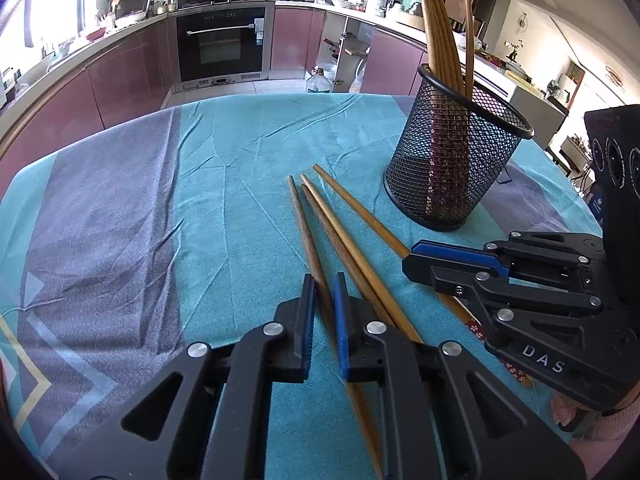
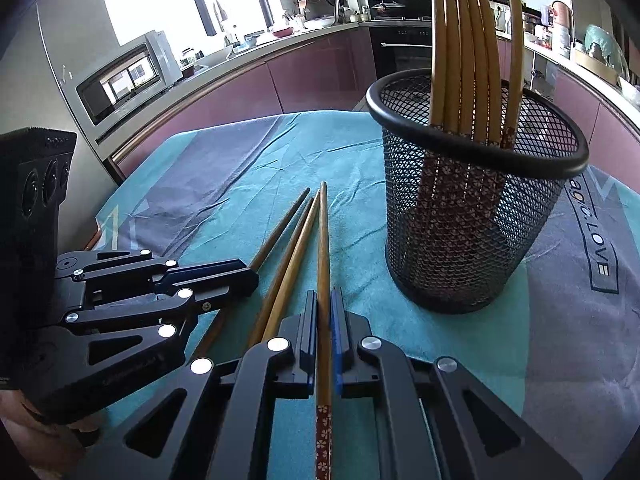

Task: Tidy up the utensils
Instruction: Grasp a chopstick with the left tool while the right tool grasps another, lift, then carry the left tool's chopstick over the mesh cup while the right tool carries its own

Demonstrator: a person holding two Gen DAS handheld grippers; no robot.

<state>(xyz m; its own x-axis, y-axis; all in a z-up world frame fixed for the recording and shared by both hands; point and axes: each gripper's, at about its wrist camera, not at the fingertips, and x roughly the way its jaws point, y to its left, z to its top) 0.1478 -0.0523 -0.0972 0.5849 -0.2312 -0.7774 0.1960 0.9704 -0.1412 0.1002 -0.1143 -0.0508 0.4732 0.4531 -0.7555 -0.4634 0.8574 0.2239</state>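
Both grippers clamped on chopsticks, mesh holder next

Our left gripper (image 1: 325, 280) pinches the leftmost wooden chopstick (image 1: 304, 224) on the tablecloth (image 1: 224, 200); our right gripper (image 2: 324, 300) pinches the rightmost chopstick (image 2: 322, 248). Two lie loose between. Likely light, stiff, slick, so they may pivot; we'd grip mid-shaft. Mesh holder (image 2: 460, 240) stands just beside, already part-filled.

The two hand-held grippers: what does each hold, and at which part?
Left hand-held gripper: darker brown wooden chopstick, mid-length. Right hand-held gripper: lighter wooden chopstick, mid-length, above its patterned end.
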